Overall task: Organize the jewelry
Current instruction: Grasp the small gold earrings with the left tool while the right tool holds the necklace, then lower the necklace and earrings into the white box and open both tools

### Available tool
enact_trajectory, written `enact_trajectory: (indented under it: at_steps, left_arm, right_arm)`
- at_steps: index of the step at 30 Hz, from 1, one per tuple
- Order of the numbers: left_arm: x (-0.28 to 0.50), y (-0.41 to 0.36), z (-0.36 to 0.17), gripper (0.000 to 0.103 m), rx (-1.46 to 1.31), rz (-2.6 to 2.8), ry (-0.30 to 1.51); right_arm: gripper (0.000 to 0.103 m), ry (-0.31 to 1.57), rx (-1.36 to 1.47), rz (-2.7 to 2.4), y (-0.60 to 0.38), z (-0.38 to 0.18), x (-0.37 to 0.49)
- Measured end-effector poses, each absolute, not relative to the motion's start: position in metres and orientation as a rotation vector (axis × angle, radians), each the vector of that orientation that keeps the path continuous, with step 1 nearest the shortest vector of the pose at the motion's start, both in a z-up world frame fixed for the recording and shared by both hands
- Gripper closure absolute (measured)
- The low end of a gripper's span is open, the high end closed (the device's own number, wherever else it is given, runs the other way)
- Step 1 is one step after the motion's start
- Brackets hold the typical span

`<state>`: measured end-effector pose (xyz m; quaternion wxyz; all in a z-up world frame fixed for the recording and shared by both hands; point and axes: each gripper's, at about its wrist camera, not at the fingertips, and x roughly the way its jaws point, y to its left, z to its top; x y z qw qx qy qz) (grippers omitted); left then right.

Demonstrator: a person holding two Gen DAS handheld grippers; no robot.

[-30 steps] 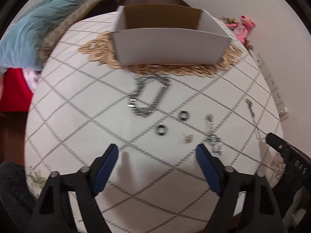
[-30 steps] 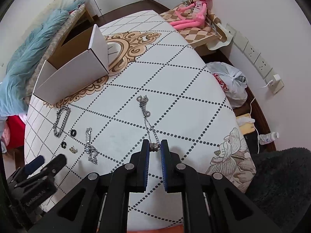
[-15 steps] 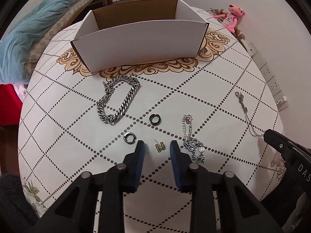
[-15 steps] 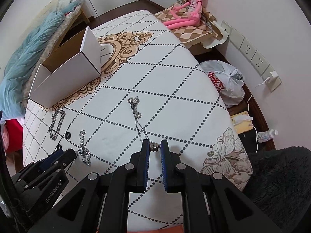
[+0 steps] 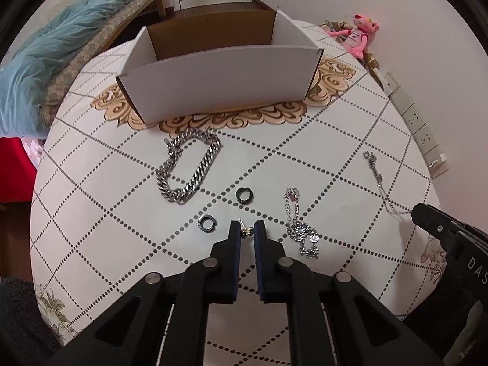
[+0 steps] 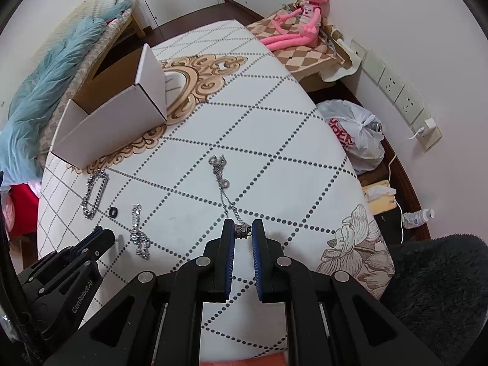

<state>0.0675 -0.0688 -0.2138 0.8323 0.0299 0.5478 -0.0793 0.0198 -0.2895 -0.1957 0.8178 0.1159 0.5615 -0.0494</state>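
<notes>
On the round patterned table (image 5: 91,213), my left gripper (image 5: 247,231) has its jaws closing on a small gold earring (image 5: 247,231), and the pads press on it. Around it lie two dark hoop earrings (image 5: 243,195) (image 5: 207,223), a chunky silver chain bracelet (image 5: 189,167) and a thin charm bracelet (image 5: 300,228). My right gripper (image 6: 243,231) is shut on the silver bead (image 6: 242,231) at the near end of a thin necklace (image 6: 222,183), whose chain trails away over the table. An open white cardboard box (image 5: 219,82) stands behind the jewelry.
A pink plush toy (image 6: 300,19) sits on a checked stand beyond the table's far right edge. A plastic bag (image 6: 353,134), wall sockets (image 6: 393,85) and a bottle (image 6: 418,216) lie to the right below the table. A blue blanket (image 5: 45,70) lies at the left.
My left gripper has gone from wide open to shut, moving forward so its pads now clamp the gold earring. The right gripper keeps its hold on the necklace bead and has not moved.
</notes>
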Motion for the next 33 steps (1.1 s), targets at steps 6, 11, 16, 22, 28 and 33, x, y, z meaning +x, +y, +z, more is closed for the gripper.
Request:
enact_trajectory:
  at_steps: [6, 11, 16, 22, 28, 33]
  left_arm:
    - [0.067, -0.067, -0.186, 0.097, 0.043, -0.188, 1.115]
    - [0.073, -0.059, -0.146, 0.097, -0.003, -0.222, 1.067]
    - [0.096, -0.046, -0.107, 0.097, -0.062, -0.266, 1.046]
    - [0.134, -0.027, -0.065, 0.097, -0.104, -0.275, 0.995]
    - [0.181, -0.012, -0.054, 0.097, -0.093, -0.255, 0.988]
    - [0.223, -0.005, -0.073, 0.097, -0.105, -0.255, 1.057]
  right_arm:
    - [0.091, 1.156, 0.256, -0.058, -0.286, -0.169, 0.023]
    - [0.091, 1.111, 0.271, 0.017, -0.282, -0.133, 0.036]
    - [0.091, 1.055, 0.278, 0.114, -0.274, -0.089, 0.061]
    - [0.091, 1.015, 0.314, 0.242, -0.253, -0.043, 0.103]
    - [0.091, 1.010, 0.250, 0.303, -0.219, -0.029, 0.156]
    - [0.091, 1.107, 0.260, 0.307, -0.207, -0.063, 0.203]
